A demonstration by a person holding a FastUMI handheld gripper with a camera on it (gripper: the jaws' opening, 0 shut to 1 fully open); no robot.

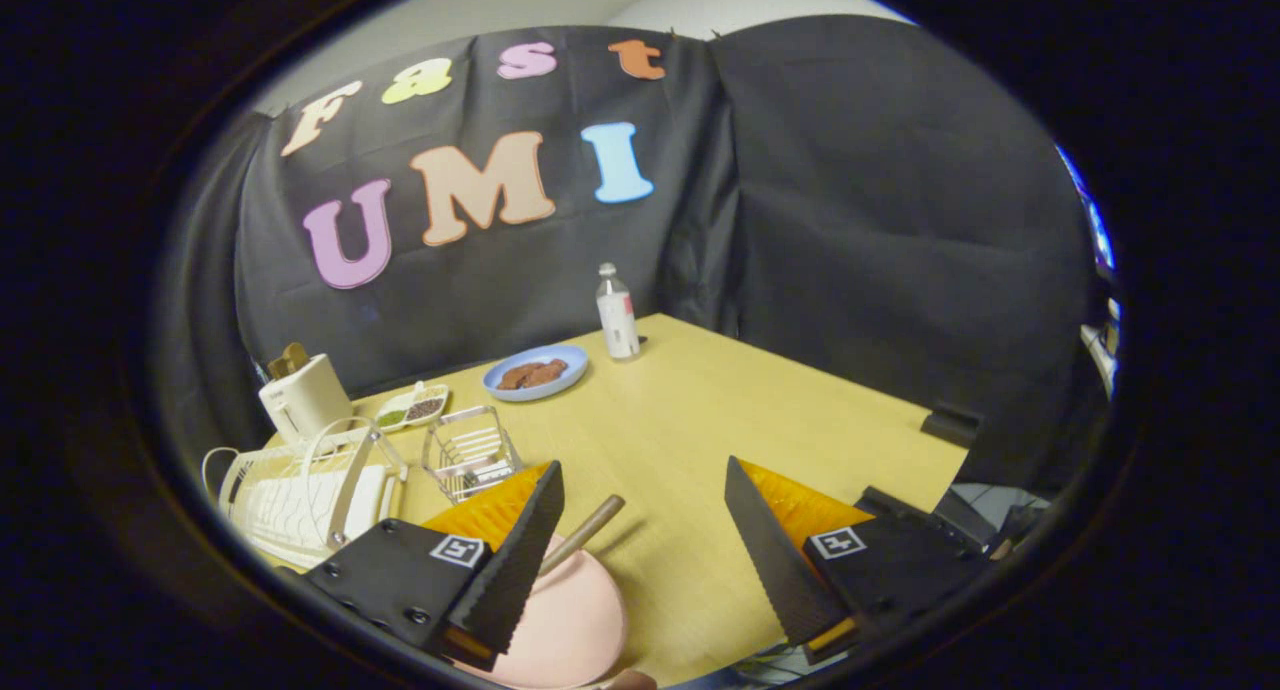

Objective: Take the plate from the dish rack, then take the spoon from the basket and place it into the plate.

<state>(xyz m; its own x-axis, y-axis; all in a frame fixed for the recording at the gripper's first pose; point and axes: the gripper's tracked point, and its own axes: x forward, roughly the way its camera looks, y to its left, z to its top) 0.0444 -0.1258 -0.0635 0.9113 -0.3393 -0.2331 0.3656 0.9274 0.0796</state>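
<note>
Apparently the work is close to done: the gripper (645,545) is released, its fingers spread wide with nothing between them. The pink plate (575,620) lies flat on the table (720,420) at the fingers' seven o'clock, and the spoon (583,533) rests in it, handle leaning over the rim toward one o'clock. At ten o'clock stand the wire basket (470,455) and, beside it, the dish rack (305,490), out of the way.
</note>
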